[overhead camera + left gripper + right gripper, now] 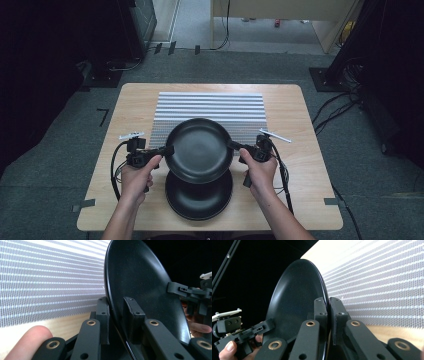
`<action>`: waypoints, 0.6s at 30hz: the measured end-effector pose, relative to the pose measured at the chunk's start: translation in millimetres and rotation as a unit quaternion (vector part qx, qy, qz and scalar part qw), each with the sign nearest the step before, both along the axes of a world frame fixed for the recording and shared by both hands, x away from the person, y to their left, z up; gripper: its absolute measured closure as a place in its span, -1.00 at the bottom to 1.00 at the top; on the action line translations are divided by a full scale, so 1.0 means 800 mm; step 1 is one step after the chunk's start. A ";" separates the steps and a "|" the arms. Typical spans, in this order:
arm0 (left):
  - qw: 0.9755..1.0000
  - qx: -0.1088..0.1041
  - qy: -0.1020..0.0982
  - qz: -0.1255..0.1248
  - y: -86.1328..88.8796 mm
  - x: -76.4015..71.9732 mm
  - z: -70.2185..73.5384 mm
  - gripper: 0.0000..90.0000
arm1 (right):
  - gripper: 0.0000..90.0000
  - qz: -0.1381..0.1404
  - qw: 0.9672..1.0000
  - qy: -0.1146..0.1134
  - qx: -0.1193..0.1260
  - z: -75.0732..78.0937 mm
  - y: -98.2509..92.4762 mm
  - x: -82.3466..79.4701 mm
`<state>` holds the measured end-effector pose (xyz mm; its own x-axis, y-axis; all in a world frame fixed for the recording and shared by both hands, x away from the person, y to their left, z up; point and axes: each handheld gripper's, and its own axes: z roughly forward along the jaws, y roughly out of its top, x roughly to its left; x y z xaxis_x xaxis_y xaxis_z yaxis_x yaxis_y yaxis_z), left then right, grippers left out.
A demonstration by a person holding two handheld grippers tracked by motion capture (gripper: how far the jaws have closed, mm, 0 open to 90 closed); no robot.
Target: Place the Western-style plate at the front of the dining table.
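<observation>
Round black plate [199, 149], clamped at opposite rims by left gripper [169, 149] and right gripper [233, 145], is best kept level above the second black plate [199, 197].

Both grippers' jaws clamp upper black plate [199, 150] above second plate [199, 197]

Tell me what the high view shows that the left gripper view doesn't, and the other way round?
High view alone: the whole table, a second black plate lying on it below the lifted one, both forearms, and the carpet around.

Left gripper view alone: a close look at the left gripper, its two black jaws pinching the rim of the lifted plate, with a fingertip beside them.

Both: the lifted plate, gripped at opposite rims by the left gripper and the right gripper, and the striped mat on the wooden tabletop.
</observation>
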<state>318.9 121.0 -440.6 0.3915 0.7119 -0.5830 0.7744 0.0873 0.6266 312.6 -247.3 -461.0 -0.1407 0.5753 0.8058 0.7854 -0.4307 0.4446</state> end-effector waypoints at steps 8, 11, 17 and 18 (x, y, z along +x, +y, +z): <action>1.000 0.009 0.002 -0.003 -0.015 0.030 0.007 0.68 | 0.90 -0.012 1.000 -0.002 -0.008 0.004 -0.011 0.026; 1.000 0.012 0.004 -0.004 -0.020 0.039 0.008 0.68 | 0.90 -0.014 1.000 0.003 -0.008 0.003 -0.015 0.036; 1.000 0.014 0.009 -0.004 -0.025 0.056 0.008 0.68 | 0.90 -0.020 1.000 0.008 -0.013 0.002 -0.018 0.052; 1.000 0.014 0.010 -0.004 -0.026 0.059 0.008 0.68 | 0.90 -0.020 1.000 0.009 -0.013 0.002 -0.019 0.055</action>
